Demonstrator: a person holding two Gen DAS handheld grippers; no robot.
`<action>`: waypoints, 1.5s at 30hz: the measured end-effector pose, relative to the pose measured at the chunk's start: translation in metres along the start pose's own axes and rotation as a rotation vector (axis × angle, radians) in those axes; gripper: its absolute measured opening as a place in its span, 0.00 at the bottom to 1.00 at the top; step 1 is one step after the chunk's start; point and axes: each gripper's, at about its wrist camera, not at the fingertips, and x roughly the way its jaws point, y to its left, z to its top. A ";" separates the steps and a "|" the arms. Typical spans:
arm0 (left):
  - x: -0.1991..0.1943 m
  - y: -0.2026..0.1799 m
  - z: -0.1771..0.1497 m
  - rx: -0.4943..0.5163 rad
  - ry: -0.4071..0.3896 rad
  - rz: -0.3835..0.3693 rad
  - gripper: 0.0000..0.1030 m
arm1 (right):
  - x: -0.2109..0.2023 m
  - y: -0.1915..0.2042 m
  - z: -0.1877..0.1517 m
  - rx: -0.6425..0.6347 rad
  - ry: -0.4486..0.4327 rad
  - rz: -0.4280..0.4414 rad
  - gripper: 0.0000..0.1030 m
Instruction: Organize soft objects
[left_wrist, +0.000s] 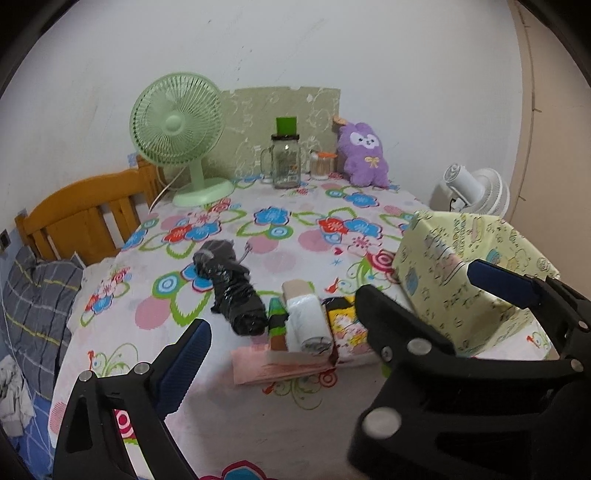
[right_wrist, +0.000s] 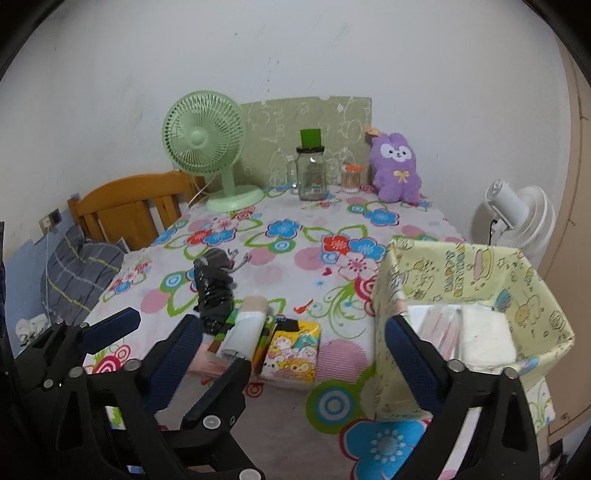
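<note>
approach step: left gripper (left_wrist: 280, 339) and right gripper (right_wrist: 291, 350) both agape, empty, above small packets (right_wrist: 258, 343). next: grasp one, carry to yellow box (right_wrist: 461, 295).

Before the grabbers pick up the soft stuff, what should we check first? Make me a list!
1. Left gripper fingers wide apart, nothing between them: ok.
2. Right gripper fingers wide apart, nothing between them: ok.
3. White roll lying on top of the pile, easy to reach: ok.
4. Black roll lying apart from the pile: ok.
5. Yellow box open on top: ok.
6. Room left in the box, which already holds folded white things: cannot tell.
</note>
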 end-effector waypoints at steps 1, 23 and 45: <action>0.002 0.002 -0.001 -0.004 0.006 -0.001 0.95 | 0.003 0.001 -0.002 0.003 0.009 0.002 0.89; 0.049 0.016 -0.004 -0.057 0.072 -0.016 0.77 | 0.055 0.002 -0.007 0.061 0.108 -0.017 0.66; 0.074 0.027 -0.005 -0.062 0.136 -0.062 0.38 | 0.088 0.002 -0.008 0.099 0.182 -0.004 0.65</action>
